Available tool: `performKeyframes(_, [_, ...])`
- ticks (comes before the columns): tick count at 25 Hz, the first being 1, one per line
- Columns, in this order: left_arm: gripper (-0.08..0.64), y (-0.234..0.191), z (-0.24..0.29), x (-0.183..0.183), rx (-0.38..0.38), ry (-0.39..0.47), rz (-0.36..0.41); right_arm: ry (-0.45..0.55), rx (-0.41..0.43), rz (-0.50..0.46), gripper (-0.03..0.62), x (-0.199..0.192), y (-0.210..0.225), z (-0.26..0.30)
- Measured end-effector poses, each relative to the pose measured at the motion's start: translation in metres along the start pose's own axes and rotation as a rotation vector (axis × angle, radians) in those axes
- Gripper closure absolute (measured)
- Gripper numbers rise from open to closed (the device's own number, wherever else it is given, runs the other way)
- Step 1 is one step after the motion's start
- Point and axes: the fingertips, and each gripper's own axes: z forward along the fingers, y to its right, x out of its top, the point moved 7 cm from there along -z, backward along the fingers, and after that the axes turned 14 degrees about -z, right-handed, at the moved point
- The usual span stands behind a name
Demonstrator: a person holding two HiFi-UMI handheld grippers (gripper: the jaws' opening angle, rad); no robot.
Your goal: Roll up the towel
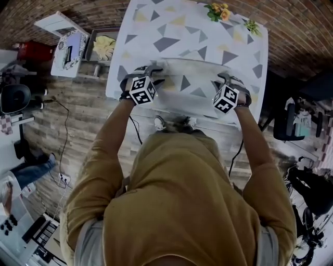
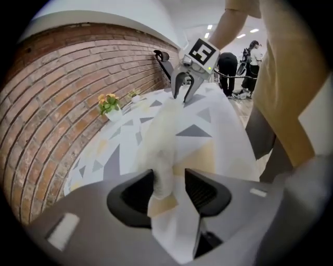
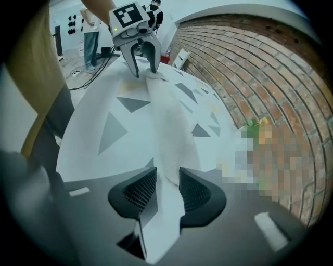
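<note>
White terry cloth, the towel (image 1: pixel 188 78), lies in a long strip across the near edge of the desk (image 1: pixel 177 31). It is bunched into a soft raised ridge that runs from one gripper to the other. Whether that ridge is a fold or the first turn of a roll cannot be told.

The left gripper (image 2: pixel 169 179) is at the towel's left end. Its fingers (image 2: pixel 132 195) stand narrow, with the thick end of the ridge and a flat layer of the same cloth pinched between them. The right gripper (image 3: pixel 167 172) is at the opposite end. Its fingers (image 3: pixel 196 195) are drawn close together on a thinner flap of towel. Both grippers tilt steeply down toward the desk, and each one's view shows the other gripper at the far end of the ridge.

The desk wears a white cover (image 2: pixel 208 117) printed with grey and pale yellow triangles. At its far edge, well apart from the towel, stand a small bunch of yellow and orange flowers (image 1: pixel 217 11) and a little green plant (image 1: pixel 252 26).

A red brick wall (image 2: pixel 62 88) curves behind the desk. The person (image 1: pixel 182 197), in a mustard-coloured top, leans over the near edge with both arms stretched forward. The floor (image 1: pixel 78 104) beside the desk is wooden planking.
</note>
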Motion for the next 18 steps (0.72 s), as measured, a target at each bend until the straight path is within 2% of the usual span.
performKeyframes(5, [0.333, -0.0041, 0.0018, 0.0013, 0.021, 0.001, -0.027, -0.02, -0.017, 0.027, 0.474, -0.0012, -0.0013, 0.0068])
performKeyframes(8, [0.363, -0.0081, 0.0016, 0.001, 0.029, 0.004, -0.054, -0.025, -0.034, 0.058, 0.476, -0.0046, 0.0009, 0.0084])
performKeyframes(11, [0.383, -0.008, 0.0041, -0.0007, 0.034, -0.005, -0.076, -0.03, -0.009, 0.055, 0.483, -0.0035, 0.0015, 0.0102])
performKeyframes(14, [0.396, -0.0071, 0.0048, -0.0017, 0.046, -0.001, -0.114, -0.021, 0.005, 0.078, 0.529, -0.0043, -0.0003, 0.0101])
performKeyframes(18, [0.415, -0.0023, -0.0009, -0.0034, 0.052, 0.014, -0.149, -0.01, 0.003, 0.097, 0.538, -0.0045, -0.006, 0.0034])
